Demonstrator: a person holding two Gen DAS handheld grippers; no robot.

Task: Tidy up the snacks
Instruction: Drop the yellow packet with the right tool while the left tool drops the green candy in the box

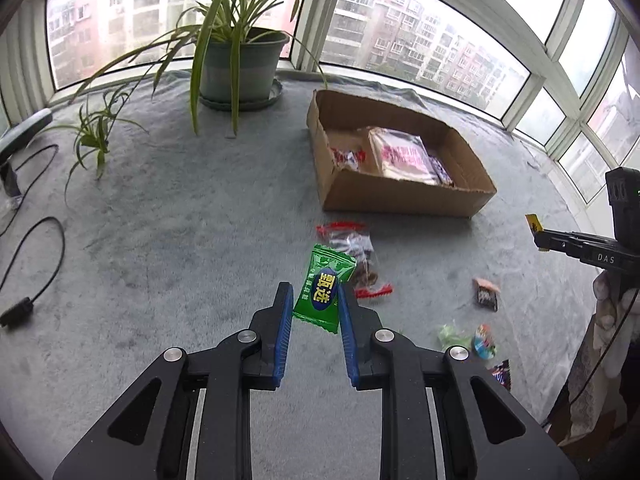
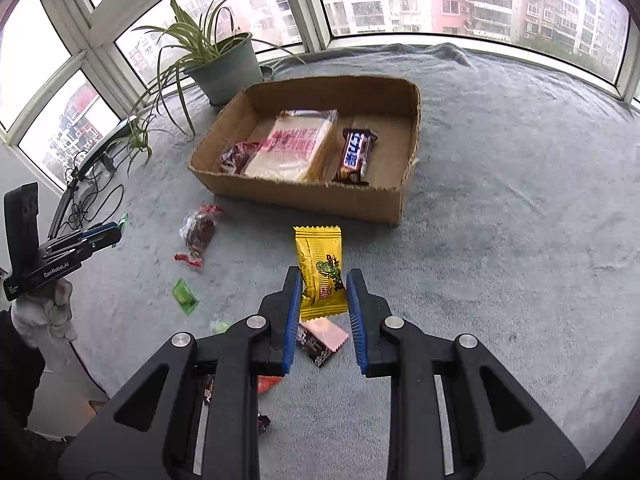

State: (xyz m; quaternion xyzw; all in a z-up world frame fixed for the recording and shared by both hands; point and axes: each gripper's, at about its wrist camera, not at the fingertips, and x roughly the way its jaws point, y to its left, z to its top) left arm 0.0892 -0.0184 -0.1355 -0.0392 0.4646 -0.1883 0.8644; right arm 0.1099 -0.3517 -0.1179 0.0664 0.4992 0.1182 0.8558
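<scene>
Holding a snack in each tool: my left gripper [image 1: 315, 295] pinches the green candy packet [image 1: 322, 289], my right gripper [image 2: 323, 282] clamps the yellow packet [image 2: 321, 270], both lifted off the grey blanket [image 2: 500, 260]. I judge this the carry step; next I must bring each over the cardboard box [image 2: 404, 196], beside the bread pack [image 2: 290, 148], then release, while loose sweets wait on the blanket
</scene>
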